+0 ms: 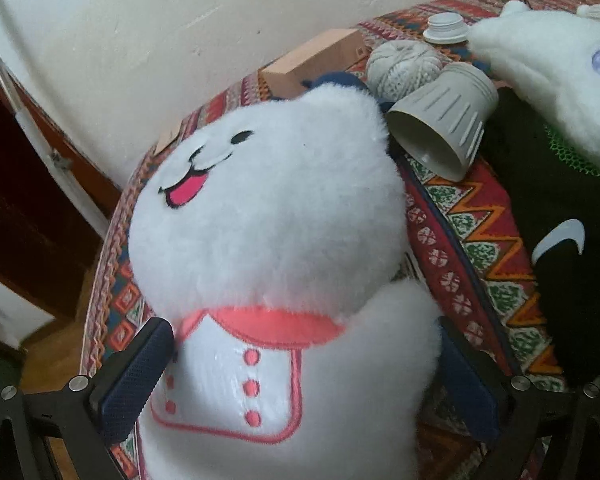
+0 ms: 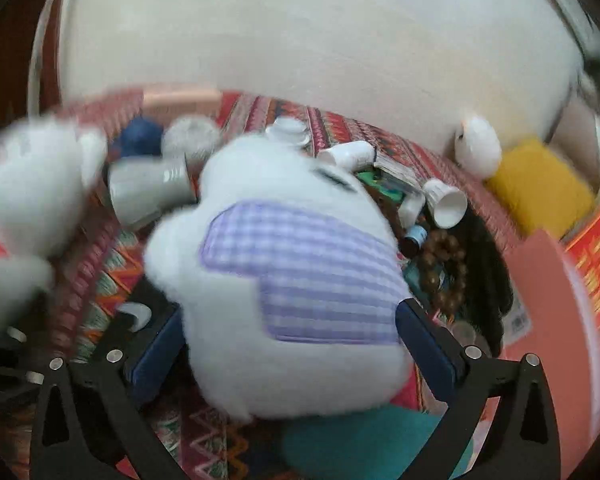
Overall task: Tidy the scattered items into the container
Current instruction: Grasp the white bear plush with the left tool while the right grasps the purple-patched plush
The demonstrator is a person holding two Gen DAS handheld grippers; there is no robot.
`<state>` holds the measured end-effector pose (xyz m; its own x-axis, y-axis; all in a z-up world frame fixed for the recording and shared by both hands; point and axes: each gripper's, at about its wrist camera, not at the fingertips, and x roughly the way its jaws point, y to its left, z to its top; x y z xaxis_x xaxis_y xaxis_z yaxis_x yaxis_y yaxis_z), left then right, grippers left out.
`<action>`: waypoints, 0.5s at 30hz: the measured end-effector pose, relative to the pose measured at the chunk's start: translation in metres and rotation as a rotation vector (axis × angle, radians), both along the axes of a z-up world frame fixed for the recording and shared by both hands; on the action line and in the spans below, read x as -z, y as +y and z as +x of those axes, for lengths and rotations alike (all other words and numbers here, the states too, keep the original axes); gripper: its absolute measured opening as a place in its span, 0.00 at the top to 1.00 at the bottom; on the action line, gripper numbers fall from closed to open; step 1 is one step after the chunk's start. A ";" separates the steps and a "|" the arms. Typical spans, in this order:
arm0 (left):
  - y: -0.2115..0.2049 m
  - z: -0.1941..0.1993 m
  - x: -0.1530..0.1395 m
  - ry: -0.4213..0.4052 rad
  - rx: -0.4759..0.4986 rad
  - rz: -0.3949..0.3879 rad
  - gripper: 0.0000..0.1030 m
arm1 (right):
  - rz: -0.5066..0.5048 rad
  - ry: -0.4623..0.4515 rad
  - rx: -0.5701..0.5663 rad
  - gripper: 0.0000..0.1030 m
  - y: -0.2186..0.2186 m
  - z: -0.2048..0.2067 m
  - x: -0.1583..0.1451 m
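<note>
your left gripper (image 1: pixel 300 384) has its jaws clamped on the body of the smiling white plush (image 1: pixel 268 208), its head rising ahead of the jaws. your right gripper (image 2: pixel 292 344) has its jaws clamped on the white plush with the lilac check patch (image 2: pixel 292 264). beyond both jaws, the patterned surface (image 1: pixel 480 216) carries a tipped grey cup (image 1: pixel 440 124), a twine ball (image 1: pixel 404 64) and a white cap (image 1: pixel 446 28). no container shows clearly, so find it before moving. keep both grips on the bodies, since soft fur slips, and lift clear of the cup.
</note>
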<state>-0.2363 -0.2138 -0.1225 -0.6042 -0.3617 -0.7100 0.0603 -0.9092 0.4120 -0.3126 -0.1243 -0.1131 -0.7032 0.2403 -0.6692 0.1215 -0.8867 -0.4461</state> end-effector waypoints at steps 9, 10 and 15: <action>-0.022 -0.005 0.014 0.012 -0.122 -0.001 0.17 | -0.077 0.041 -0.042 0.40 0.039 -0.008 -0.018; -0.026 -0.004 0.010 0.019 -0.142 0.023 0.19 | -0.099 0.058 -0.051 0.41 0.045 0.002 -0.027; -0.041 0.009 -0.011 0.062 -0.214 0.159 0.25 | -0.206 0.139 -0.095 0.42 0.075 0.052 -0.073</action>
<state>-0.2278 -0.2547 -0.1117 -0.5700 -0.3730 -0.7321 0.2785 -0.9260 0.2550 -0.2608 -0.0490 -0.0401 -0.8048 0.0378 -0.5923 0.1582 -0.9482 -0.2755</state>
